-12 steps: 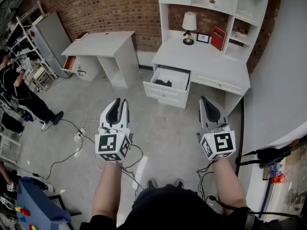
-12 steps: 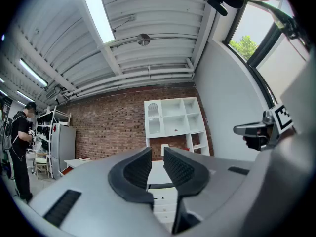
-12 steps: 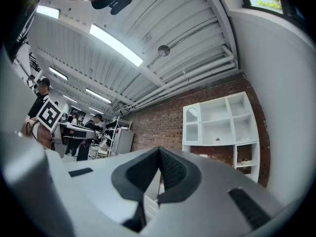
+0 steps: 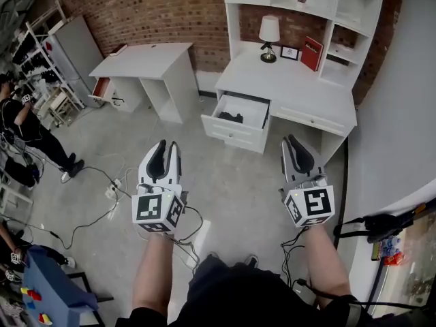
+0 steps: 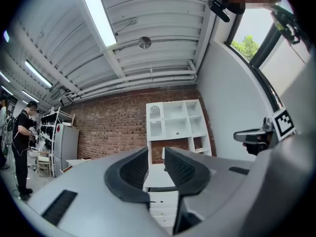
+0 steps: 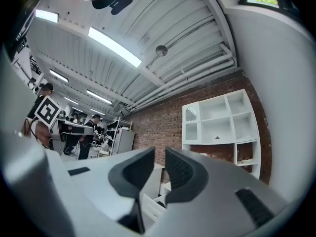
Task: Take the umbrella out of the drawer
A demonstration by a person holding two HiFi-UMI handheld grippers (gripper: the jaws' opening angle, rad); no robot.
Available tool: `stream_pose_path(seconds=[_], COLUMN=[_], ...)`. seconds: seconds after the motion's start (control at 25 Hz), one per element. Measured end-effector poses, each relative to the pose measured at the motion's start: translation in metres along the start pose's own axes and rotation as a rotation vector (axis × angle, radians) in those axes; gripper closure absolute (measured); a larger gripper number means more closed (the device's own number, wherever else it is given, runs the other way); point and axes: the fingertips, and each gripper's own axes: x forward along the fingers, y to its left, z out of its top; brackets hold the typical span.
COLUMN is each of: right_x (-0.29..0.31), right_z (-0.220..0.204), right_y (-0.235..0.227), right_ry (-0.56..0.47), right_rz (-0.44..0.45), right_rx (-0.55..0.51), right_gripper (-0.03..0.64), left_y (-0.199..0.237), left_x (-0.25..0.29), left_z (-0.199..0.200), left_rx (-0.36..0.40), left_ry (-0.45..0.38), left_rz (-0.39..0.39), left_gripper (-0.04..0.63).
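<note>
- Shifted slightly leftward since the earlier frame: left gripper [image 4: 165, 146], jaws narrowly apart, empty.
- Right gripper [image 4: 291, 142]: jaws almost together, empty.
- Dark umbrella [image 4: 231, 118] lies inside open drawer [image 4: 228, 133] under white tabletop [image 4: 286, 87], well apart from both.

No readable text. Cubes [image 4: 155, 212] on left gripper [image 4: 163, 148] and right gripper [image 4: 293, 145] carry only square code markers; red book [image 4: 310, 53], upper right: print illegible.
</note>
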Motion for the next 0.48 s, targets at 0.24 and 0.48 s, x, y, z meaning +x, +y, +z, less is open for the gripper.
stream_pose_path(seconds=[0.24, 0.48], right_x=[0.010, 0.045], right_z=[-0.017, -0.031], right_y=[-0.015, -0.017], right_ry=[0.035, 0.058], right_rz=[-0.007, -0.028], right_rx=[0.031, 0.031], right_gripper=[0.407, 0.399], left_y=[0.013, 0.051], left_x=[0.005, 0.029], left_z=[-0.004, -0.022], left_rx=[-0.010, -0.009], left_ry=[0.008, 0.016], left_rz=[0.013, 0.020], left_gripper=[0.348, 0.345])
